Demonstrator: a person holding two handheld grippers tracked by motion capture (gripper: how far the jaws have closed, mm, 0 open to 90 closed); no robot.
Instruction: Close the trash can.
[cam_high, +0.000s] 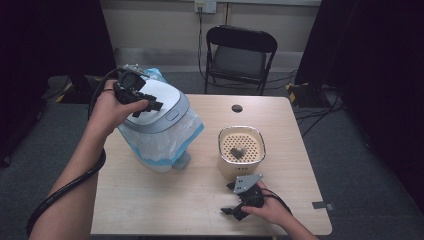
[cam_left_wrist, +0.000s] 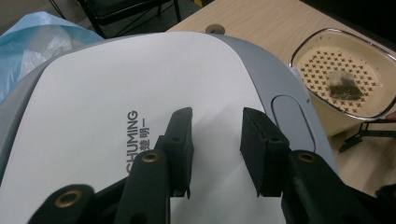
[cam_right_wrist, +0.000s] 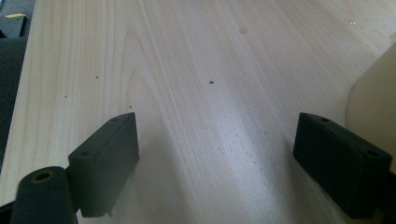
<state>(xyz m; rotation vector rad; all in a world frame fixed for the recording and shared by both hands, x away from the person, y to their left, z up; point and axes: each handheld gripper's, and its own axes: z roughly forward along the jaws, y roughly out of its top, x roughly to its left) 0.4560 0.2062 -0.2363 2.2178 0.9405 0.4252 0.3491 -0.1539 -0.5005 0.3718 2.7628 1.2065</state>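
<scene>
Cooker (cam_high: 160, 107): white-lidded, left half of table (cam_high: 150, 200), tilted, wrapped below in blue-clear bag (cam_high: 165, 142).

Left gripper (cam_high: 150, 106): over cooker lid, jaws at their narrowest, small gap left, nothing pinched; placed as if to press lid or reach latch button (cam_left_wrist: 292, 121).

Basket (cam_high: 241, 150): cream, perforated, right of cooker, well apart; tea bag (cam_left_wrist: 344, 86) inside.

Right gripper (cam_high: 235, 210): parked on table near basket, jaws spread, empty.

Chair (cam_high: 240, 52): beyond table. Path to lid unobstructed.

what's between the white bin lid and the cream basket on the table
Bare wood of the pale wooden table: nothing lies between the white-and-grey bin lid and the cream perforated basket, seen in the high view.
</scene>
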